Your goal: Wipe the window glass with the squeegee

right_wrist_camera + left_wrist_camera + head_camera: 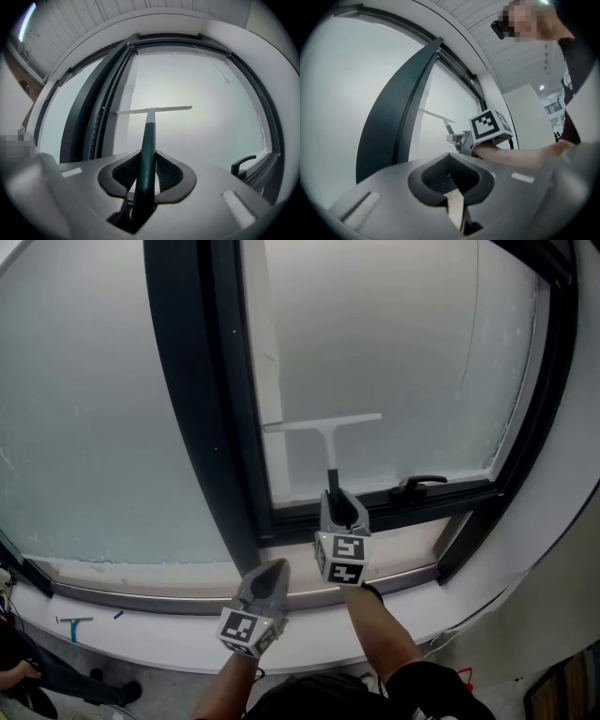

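The squeegee has a white blade (323, 423) and a dark green handle (332, 480). Its blade lies level against the frosted window glass (403, 352) of the right pane, low and toward the left side. My right gripper (343, 514) is shut on the handle just below the pane; in the right gripper view the handle (148, 140) runs up between the jaws to the blade (154, 109). My left gripper (269, 581) hangs lower and to the left, over the sill, shut with nothing in it. The left gripper view shows its closed jaws (453, 199) and the right gripper's marker cube (489, 124).
A thick dark mullion (202, 399) separates the left pane from the right one. A black window handle (420, 486) sits on the lower frame at right. The white sill (141, 629) curves along below, with a small blue tool (73, 622) lying on its left part.
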Demonstrator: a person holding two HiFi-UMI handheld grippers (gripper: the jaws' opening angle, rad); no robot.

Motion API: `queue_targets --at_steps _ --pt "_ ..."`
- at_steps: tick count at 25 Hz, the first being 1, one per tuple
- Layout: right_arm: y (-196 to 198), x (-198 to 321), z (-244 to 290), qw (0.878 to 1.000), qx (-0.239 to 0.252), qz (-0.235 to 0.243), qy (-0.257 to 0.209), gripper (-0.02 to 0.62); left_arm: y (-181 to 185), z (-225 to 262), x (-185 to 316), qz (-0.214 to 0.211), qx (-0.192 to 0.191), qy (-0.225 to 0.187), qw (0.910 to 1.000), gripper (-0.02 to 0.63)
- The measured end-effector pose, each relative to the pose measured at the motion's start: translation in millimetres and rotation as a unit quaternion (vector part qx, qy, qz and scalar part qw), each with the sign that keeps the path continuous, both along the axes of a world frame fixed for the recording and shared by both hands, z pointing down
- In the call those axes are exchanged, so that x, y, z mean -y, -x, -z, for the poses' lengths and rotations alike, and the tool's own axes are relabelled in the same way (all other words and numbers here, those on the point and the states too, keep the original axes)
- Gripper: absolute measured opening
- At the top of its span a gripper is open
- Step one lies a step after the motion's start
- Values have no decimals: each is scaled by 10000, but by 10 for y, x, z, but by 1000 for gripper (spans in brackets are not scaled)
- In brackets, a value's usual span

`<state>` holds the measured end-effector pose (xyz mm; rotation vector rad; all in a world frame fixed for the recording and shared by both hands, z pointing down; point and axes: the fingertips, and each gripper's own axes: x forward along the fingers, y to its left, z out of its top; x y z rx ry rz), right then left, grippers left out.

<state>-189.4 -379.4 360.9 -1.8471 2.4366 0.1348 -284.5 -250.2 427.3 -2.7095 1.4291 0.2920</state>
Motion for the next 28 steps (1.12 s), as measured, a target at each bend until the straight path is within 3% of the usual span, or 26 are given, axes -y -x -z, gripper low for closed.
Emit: queue_targets --at_steps 28 --pt "41 -105 -706 9981 -102 17 599 95 71 -330 -90 129 -70 497 9987 -2"
